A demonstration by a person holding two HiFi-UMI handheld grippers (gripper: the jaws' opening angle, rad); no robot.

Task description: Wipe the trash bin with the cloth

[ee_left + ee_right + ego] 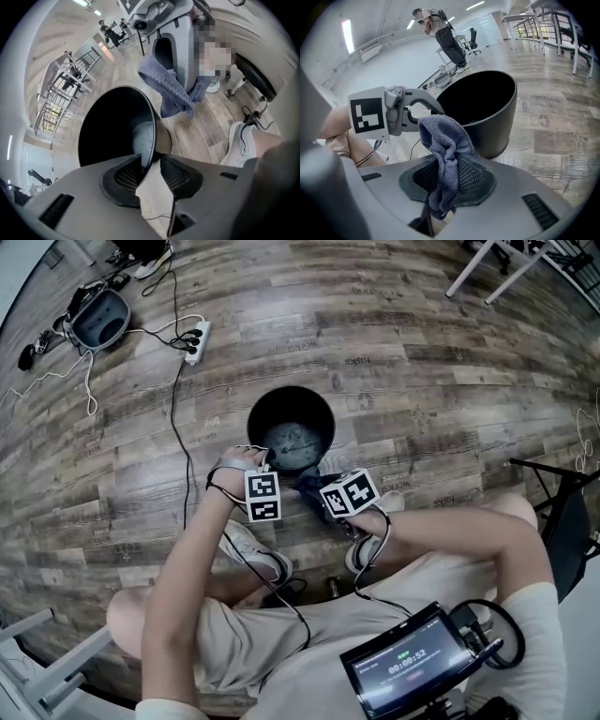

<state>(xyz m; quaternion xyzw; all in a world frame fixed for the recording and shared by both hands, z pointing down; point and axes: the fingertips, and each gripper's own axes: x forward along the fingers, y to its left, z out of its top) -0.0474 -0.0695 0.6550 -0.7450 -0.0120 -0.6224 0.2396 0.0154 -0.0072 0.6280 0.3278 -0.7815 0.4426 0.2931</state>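
A round black trash bin [291, 427] stands on the wood floor in front of the seated person. My left gripper [151, 172] is shut on the bin's near rim [153, 136], one jaw inside and one outside. In the right gripper view the bin [487, 110] sits just beyond the jaws. My right gripper [445, 180] is shut on a bunched blue-grey cloth [443, 150], held close to the bin's outer wall. In the head view the cloth [309, 486] shows between the two marker cubes. The left gripper view shows the cloth [171, 91] hanging from the right gripper.
A white power strip [196, 341] with a black cable runs left of the bin. A grey device [98, 318] lies far left. The person's white shoes [258, 554] rest near the bin. A black chair [572, 512] stands at the right. White table legs [487, 268] stand top right.
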